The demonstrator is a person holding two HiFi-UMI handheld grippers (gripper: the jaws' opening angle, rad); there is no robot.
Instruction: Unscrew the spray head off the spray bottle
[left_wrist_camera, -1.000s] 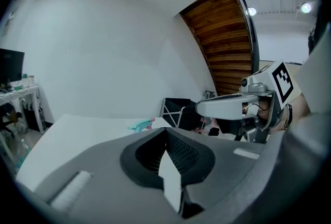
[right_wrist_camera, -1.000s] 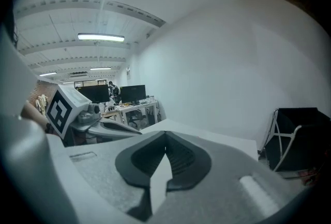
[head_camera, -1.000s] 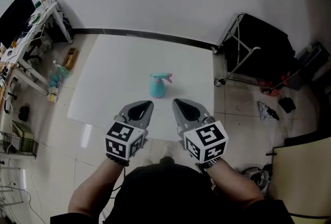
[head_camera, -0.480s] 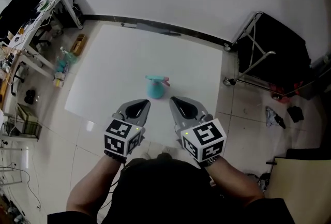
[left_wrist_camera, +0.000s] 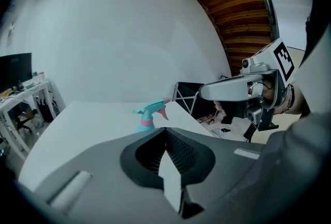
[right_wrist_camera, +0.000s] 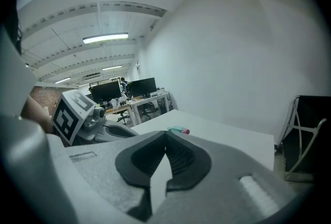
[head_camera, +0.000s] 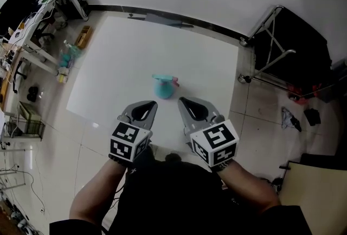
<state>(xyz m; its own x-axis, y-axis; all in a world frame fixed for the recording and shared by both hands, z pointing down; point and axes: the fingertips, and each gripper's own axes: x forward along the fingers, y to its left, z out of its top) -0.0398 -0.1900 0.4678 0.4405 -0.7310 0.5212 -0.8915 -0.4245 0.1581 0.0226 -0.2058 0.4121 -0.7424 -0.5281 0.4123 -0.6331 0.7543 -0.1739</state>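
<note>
— What changed from a second before?
— The left gripper (head_camera: 147, 105) and right gripper (head_camera: 186, 102) had drawn nearer the spray bottle (head_camera: 164, 89), which stood upright on the white counter (head_camera: 116, 60) just beyond their tips, spray head (head_camera: 165, 78) still on.
— Jaws?
— Both pairs stayed closed, empty.

Spray bottle (head_camera: 164, 87) plastic, probably; table (head_camera: 119, 60) matt white.

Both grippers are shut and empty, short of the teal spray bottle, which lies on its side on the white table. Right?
Not quite: the spray bottle stands upright on the white table, as the left gripper view shows. The left gripper and right gripper are shut, empty and short of it.
</note>
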